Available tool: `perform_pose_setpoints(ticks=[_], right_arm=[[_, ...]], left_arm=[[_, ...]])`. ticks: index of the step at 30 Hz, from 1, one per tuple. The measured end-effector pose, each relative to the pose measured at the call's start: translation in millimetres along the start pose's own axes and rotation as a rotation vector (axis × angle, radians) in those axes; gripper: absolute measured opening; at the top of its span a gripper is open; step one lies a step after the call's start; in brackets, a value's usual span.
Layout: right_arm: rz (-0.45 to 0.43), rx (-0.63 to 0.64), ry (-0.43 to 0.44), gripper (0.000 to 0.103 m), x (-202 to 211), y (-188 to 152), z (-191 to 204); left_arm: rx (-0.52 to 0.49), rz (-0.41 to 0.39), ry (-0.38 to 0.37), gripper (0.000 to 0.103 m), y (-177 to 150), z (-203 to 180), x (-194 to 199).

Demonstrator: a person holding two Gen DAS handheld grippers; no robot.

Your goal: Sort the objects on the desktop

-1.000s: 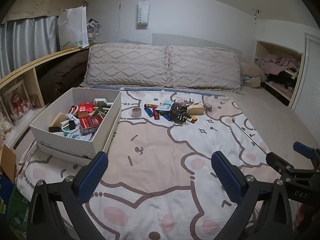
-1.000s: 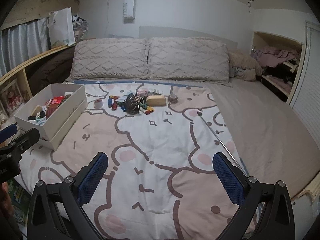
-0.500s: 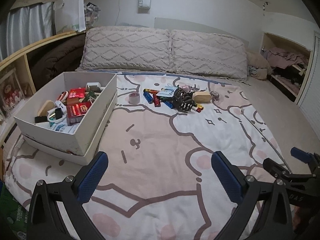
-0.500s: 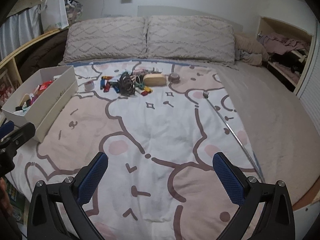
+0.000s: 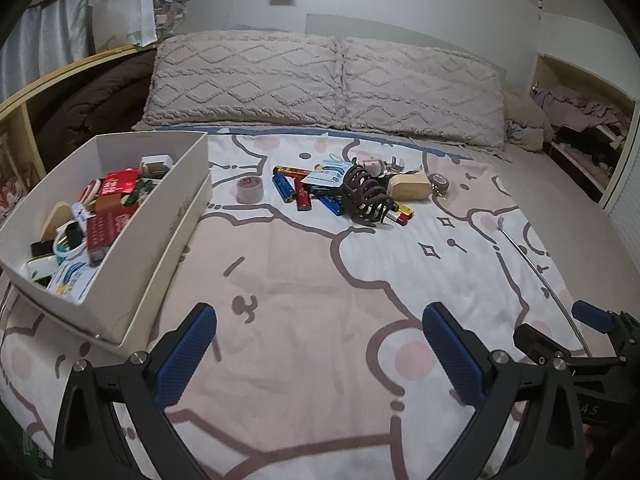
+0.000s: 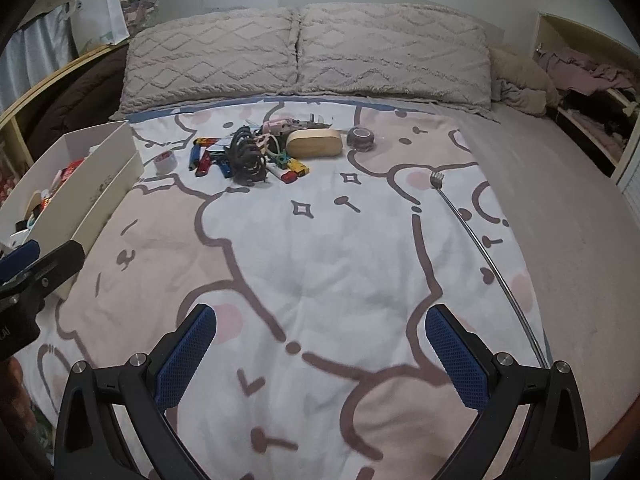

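Observation:
A pile of small items lies mid-bed: a dark claw hair clip (image 5: 366,196) (image 6: 245,155), a tan oblong case (image 5: 409,189) (image 6: 314,142), red and blue lighters (image 5: 303,199), a tape roll (image 5: 249,189) (image 6: 165,161) and a dark tape roll (image 6: 361,137). A white box (image 5: 172,216) (image 6: 100,184) at left holds several sorted things. My left gripper (image 5: 320,354) is open above the bedspread, near the box's front corner. My right gripper (image 6: 320,354) is open and empty over the bed's front. Each gripper shows at the edge of the other's view.
A long metal back scratcher (image 6: 476,236) (image 5: 540,276) lies along the right side of the bear-print bedspread (image 6: 320,248). Two pillows (image 5: 320,80) line the headboard. Wooden shelving (image 5: 24,120) stands left of the bed, and a cluttered shelf (image 6: 592,80) right.
Both grippers have moved forward over the bed toward the pile and tilted down; the box and items look nearer. Both jaws stay open and empty.

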State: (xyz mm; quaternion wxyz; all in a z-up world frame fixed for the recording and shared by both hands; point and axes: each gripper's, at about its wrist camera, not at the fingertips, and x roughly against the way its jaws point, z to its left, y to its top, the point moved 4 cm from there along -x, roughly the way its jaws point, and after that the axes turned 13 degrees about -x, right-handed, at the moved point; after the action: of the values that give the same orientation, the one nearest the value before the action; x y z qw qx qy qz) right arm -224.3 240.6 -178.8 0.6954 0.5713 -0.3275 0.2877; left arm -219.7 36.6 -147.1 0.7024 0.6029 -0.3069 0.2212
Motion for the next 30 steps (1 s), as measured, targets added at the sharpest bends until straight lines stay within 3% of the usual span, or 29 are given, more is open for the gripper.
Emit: perform_pose_setpoints(ticks=[17, 30], right_arm=[[0.072, -0.041, 0.010, 0.103, -60, 65, -6], [0.121, -0.049, 0.001, 0.103, -121, 113, -13]], left_arm=[[0.009, 0.094, -0.066, 0.103, 56, -8, -79], [-0.002, 0.108, -0.085, 0.103, 98, -16, -148]])
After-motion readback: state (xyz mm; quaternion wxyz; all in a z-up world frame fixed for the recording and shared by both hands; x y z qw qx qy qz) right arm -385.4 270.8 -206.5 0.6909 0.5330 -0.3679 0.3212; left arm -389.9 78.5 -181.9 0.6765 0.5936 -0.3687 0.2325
